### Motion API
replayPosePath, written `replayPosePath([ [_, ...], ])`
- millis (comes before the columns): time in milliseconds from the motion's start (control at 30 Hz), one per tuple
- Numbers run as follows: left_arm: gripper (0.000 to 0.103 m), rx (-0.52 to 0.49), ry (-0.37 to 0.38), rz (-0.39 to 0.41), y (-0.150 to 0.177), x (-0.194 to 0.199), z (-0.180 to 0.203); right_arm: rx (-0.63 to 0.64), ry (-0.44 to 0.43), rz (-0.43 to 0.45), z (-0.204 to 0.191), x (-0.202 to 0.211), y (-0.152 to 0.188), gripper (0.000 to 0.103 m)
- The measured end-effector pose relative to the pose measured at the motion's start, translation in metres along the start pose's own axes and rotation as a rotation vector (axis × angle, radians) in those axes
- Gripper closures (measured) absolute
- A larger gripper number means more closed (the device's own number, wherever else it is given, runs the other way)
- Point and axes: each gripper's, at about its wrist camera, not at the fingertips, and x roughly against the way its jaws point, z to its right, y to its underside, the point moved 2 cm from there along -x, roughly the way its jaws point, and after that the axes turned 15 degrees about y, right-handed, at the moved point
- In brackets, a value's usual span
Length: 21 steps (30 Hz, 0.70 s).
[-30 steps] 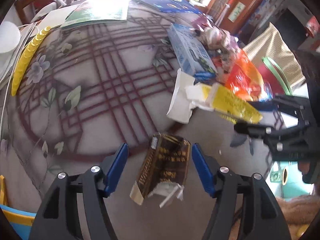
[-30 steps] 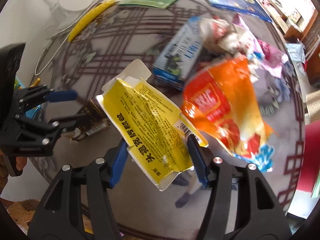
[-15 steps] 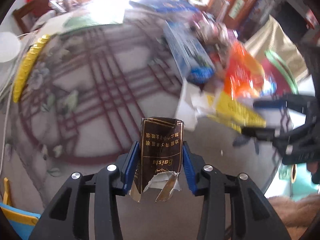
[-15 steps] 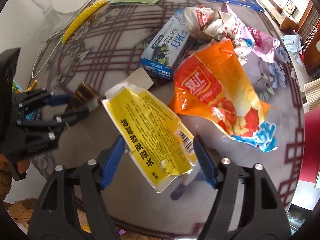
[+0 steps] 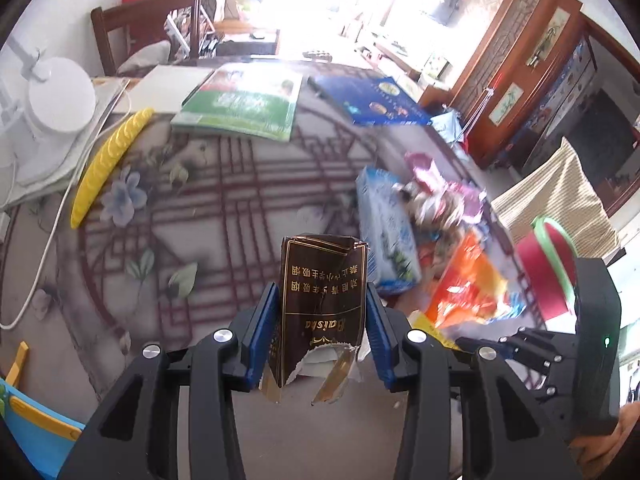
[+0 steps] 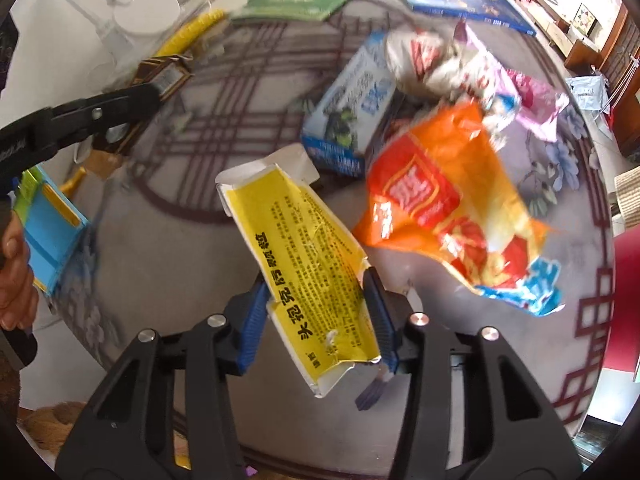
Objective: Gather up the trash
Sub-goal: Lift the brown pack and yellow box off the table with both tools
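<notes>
My left gripper (image 5: 322, 312) is shut on a torn brown cigarette pack (image 5: 322, 300) and holds it above the round table (image 5: 200, 208). My right gripper (image 6: 316, 300) is shut on a flattened yellow medicine box (image 6: 304, 256), lifted off the table. The left gripper (image 6: 132, 100) with the brown pack (image 6: 168, 74) shows at the upper left of the right wrist view. Trash lies on the table: an orange snack bag (image 6: 448, 208), a blue-and-white carton (image 6: 352, 112), and crumpled pink and white wrappers (image 6: 472, 68).
A green book (image 5: 244, 102) and a blue book (image 5: 372, 100) lie at the table's far side. A yellow strip (image 5: 108, 160) and a white lamp base (image 5: 56, 100) sit at the left. A blue-and-yellow object (image 6: 48, 224) stands by the table's near edge. A red seat (image 5: 548, 272) stands at the right.
My left gripper closed on the brown pack and lifted it off the table. My right gripper opened for a moment, then closed again on the yellow box and raised it.
</notes>
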Motion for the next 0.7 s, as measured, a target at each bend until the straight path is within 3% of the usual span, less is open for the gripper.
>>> replayPosePath([
  [367, 0.063, -0.074, 0.005, 0.052, -0.023, 0.002, 0.033, -0.114, -0.047, 0.100, 0.026, 0.038, -0.017, 0.068],
  [500, 0.063, -0.054, 0.013, 0.047, -0.026, 0.001, 0.032, -0.142, -0.050, 0.128, 0.034, 0.049, -0.021, 0.071],
  [533, 0.063, -0.052, 0.012, 0.050, -0.027, 0.001, 0.031, -0.151, -0.050, 0.142, 0.037, 0.053, -0.023, 0.074],
  [600, 0.063, -0.053, 0.011, 0.055, -0.030, 0.003, 0.032, -0.167, -0.049, 0.166, 0.043, 0.060, -0.029, 0.096],
  [700, 0.063, -0.075, 0.004, 0.058, -0.033, 0.003, 0.036, -0.184, -0.051, 0.187, 0.051, 0.068, -0.035, 0.096],
])
